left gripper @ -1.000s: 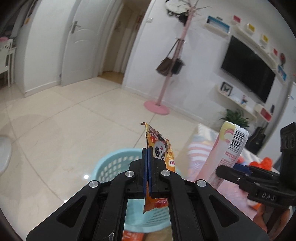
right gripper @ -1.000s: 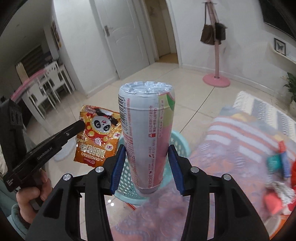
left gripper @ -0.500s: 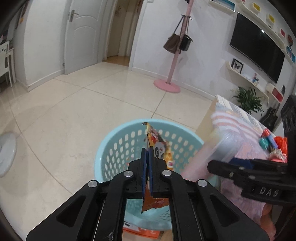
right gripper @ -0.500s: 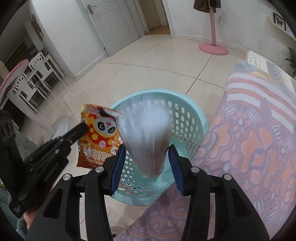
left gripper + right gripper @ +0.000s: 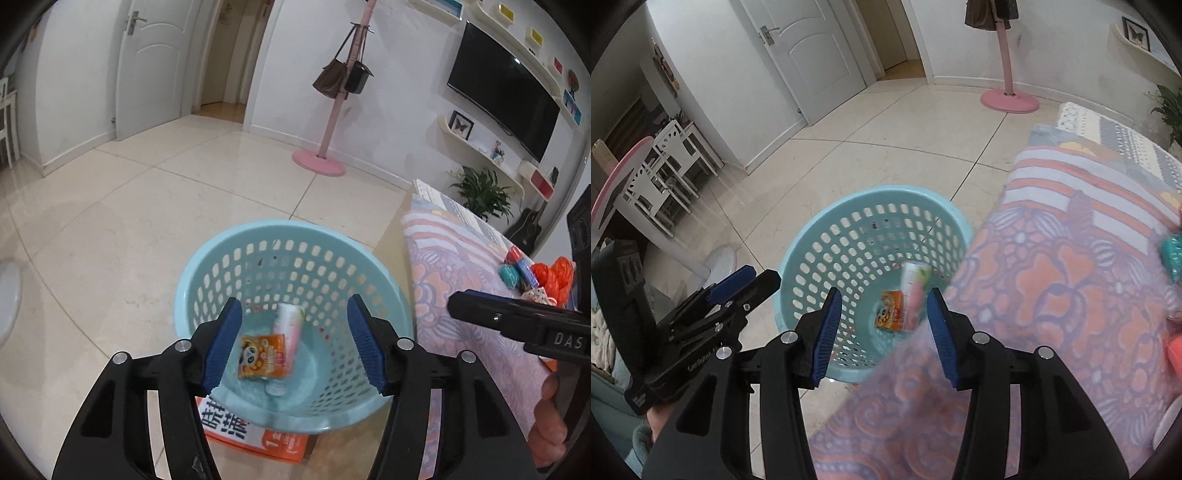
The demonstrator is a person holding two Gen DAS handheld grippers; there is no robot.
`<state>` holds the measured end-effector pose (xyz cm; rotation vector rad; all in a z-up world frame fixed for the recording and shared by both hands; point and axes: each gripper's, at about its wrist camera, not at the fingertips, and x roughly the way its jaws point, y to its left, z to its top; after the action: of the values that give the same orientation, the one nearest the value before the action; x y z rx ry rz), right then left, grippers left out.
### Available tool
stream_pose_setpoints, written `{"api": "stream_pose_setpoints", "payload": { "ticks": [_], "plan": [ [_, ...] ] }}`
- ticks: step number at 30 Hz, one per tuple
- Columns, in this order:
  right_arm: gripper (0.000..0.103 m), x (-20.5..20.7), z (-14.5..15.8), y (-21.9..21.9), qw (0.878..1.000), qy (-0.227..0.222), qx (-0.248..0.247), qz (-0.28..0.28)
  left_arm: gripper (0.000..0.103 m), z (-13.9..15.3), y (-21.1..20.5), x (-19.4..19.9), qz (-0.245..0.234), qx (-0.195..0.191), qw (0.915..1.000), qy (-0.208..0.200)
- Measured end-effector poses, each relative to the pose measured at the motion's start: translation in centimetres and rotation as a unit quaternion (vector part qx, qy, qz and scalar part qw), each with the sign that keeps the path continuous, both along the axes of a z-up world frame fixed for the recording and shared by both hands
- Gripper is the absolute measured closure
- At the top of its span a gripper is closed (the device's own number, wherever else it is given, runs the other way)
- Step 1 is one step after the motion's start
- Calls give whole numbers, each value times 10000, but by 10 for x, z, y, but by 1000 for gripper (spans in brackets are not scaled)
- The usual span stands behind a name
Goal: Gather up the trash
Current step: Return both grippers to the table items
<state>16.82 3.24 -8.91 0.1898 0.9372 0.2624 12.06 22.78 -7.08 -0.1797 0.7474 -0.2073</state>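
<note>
Both pieces of trash lie in the light-blue perforated basket point(image 5: 258, 229) point(image 5: 886, 194) on the floor. The orange panda snack packet point(image 5: 262, 356) point(image 5: 888, 315) rests flat on its bottom. The pink-and-white drink bottle point(image 5: 288, 332) point(image 5: 914, 295), blurred, lies beside it. My left gripper point(image 5: 295, 306) point(image 5: 759, 277) hangs above the basket, its jaws opening with nothing between them. My right gripper point(image 5: 882, 299) is over the basket's right rim, open and empty; one of its fingers point(image 5: 480, 314) shows at the right of the left wrist view.
A patterned pink-and-purple cloth point(image 5: 461, 277) point(image 5: 1071, 277) covers the surface right of the basket, with small colourful items point(image 5: 535, 273) on it. An orange printed box point(image 5: 258, 439) sticks out under the basket. A pink coat stand point(image 5: 319, 162) and a white door stand farther back.
Both grippers sank toward the basket. The left jaws opened and the snack packet fell in. The bottle left the right jaws and now lies in the basket too.
</note>
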Motion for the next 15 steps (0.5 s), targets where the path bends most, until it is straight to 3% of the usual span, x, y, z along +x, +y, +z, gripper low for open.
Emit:
{"api": "stream_pose_setpoints", "payload": {
  "ticks": [5, 10, 15],
  "plan": [
    [58, -20, 15, -23, 9996, -270, -86, -21, 44, 16, -15, -9, -161, 11, 9998, -73],
    [54, -56, 45, -52, 9959, -828, -358, -41, 23, 51, -45, -27, -389, -48, 9985, -395],
    [47, -108, 79, -92, 9854, -1482, -781, -289, 22, 86, -100, -44, -1043, -202, 9930, -519]
  ]
}}
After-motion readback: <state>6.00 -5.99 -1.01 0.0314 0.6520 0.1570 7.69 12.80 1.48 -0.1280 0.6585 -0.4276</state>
